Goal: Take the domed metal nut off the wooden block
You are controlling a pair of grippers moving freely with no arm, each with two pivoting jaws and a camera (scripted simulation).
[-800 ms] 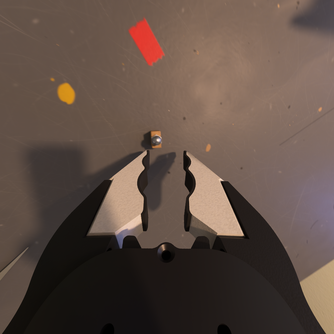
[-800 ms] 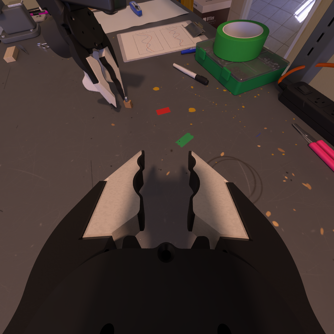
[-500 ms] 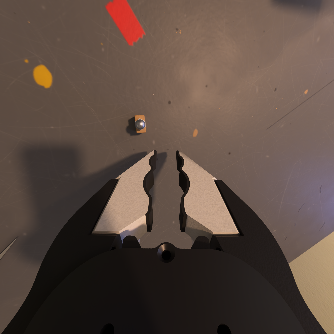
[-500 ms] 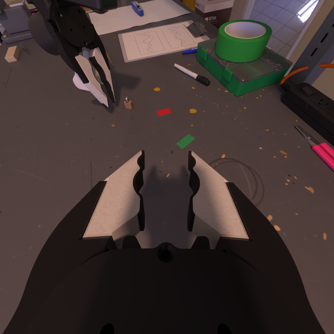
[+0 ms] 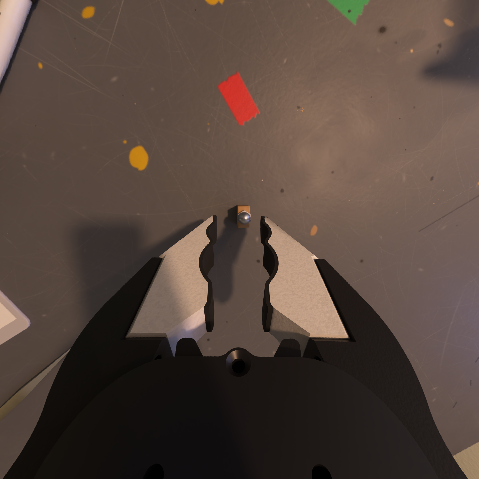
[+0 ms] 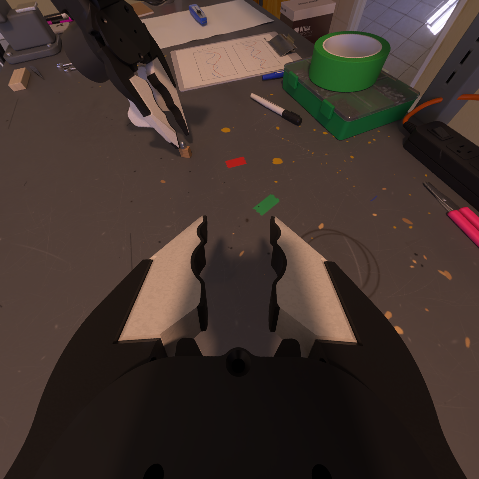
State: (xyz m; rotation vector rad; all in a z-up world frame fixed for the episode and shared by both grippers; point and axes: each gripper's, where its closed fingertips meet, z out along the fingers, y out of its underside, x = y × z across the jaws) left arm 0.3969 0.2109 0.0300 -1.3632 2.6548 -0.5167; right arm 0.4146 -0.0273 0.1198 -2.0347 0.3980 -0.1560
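A small wooden block (image 5: 243, 208) stands on the dark grey table with a domed metal nut (image 5: 243, 217) on top. My left gripper (image 5: 237, 220) is open and empty, pointing down over the block, and the nut lies between its fingertips, nearer the right one. In the right wrist view the block (image 6: 185, 152) and nut (image 6: 183, 144) sit at the far left, with the left gripper (image 6: 182, 138) right above them. My right gripper (image 6: 238, 220) is open and empty, low over the table, well short of the block.
A red tape patch (image 5: 238, 98) and a green tape patch (image 6: 266, 204) lie on the table. At the back are a clipboard (image 6: 228, 61), a marker (image 6: 276, 108), and a green box (image 6: 350, 106) bearing a tape roll (image 6: 350, 61). A power strip (image 6: 445, 155) and pink-handled scissors (image 6: 464, 220) lie at the right.
My left gripper has opened wider and moved back over the block, so the nut now lies between its fingertips. The right gripper has hardly moved.
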